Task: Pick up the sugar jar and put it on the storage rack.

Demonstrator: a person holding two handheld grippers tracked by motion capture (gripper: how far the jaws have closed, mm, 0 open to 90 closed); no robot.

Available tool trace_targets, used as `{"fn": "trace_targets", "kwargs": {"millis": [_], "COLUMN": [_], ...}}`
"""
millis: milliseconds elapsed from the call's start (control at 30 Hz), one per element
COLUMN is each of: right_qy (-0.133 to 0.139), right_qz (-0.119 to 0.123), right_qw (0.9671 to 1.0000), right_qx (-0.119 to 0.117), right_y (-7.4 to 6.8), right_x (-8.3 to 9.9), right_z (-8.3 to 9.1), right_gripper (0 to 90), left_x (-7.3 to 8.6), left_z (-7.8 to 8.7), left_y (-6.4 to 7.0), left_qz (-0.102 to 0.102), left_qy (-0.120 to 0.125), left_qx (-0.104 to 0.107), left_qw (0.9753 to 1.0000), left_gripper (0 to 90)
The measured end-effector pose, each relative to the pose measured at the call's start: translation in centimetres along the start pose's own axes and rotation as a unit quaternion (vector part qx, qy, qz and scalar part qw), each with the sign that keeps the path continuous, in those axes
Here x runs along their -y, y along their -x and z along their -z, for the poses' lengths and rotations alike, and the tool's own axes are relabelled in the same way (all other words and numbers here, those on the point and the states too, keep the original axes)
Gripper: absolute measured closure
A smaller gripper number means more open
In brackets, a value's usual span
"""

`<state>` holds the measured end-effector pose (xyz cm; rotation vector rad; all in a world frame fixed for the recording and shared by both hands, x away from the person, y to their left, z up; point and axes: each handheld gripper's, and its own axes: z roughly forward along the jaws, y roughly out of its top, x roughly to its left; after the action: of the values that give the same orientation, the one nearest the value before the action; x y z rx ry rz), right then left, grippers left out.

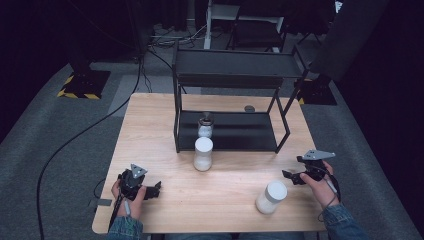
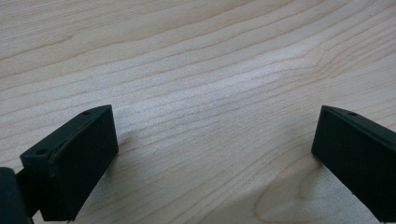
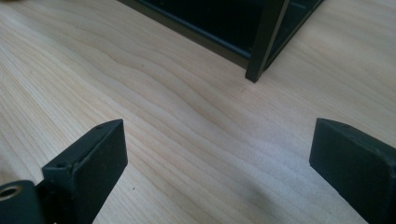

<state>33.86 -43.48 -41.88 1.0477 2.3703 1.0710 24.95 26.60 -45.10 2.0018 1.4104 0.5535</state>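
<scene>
Resting low over pale wooden table (image 1: 165,115): left gripper (image 1: 156,189) and right gripper (image 1: 287,176), both spread wide, pinching nothing. Standing before black two-tier metal shelf (image 1: 230,67): white-lidded jar (image 1: 203,154); another (image 1: 271,197) near right gripper. Perched on lower tier: small, possibly glass, jar (image 1: 205,125).

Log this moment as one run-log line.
left gripper: open, empty | right gripper: open, empty | jars: shelf, front of rack, near right hand

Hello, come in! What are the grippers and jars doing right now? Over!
Left gripper and right gripper open, empty, low over table. Two white jars on table, small jar on rack. Nothing blocking.
</scene>
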Motion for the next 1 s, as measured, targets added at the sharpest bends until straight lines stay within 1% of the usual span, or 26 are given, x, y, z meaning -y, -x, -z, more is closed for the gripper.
{"fn": "trace_targets", "kwargs": {"millis": [367, 500, 767, 1000], "right_qy": [0.009, 0.014, 0.016, 0.021], "right_qz": [0.015, 0.018, 0.028, 0.035], "right_qw": [0.9998, 0.9997, 0.9994, 0.9991], "right_qx": [0.009, 0.008, 0.014, 0.006], "right_y": [-0.6, -0.7, -0.9, -1.1], "right_x": [-1.9, -2.5, -3.7, -4.8], "right_z": [1.1, 1.6, 2.6, 2.7], "right_gripper": [3.9, 3.8, 3.8, 3.8], "left_x": [0.0, 0.0, 0.0, 0.0], "left_z": [0.0, 0.0, 0.0, 0.0], "left_y": [0.0, 0.0, 0.0, 0.0], "left_qz": [0.0, 0.0, 0.001, 0.001], "left_qy": [0.0, 0.0, 0.001, 0.001], "left_qx": [0.0, 0.0, -0.001, -0.001], "left_qw": [1.0, 1.0, 1.0, 1.0], "left_gripper": [0.2, 0.2, 0.2, 0.3]}}
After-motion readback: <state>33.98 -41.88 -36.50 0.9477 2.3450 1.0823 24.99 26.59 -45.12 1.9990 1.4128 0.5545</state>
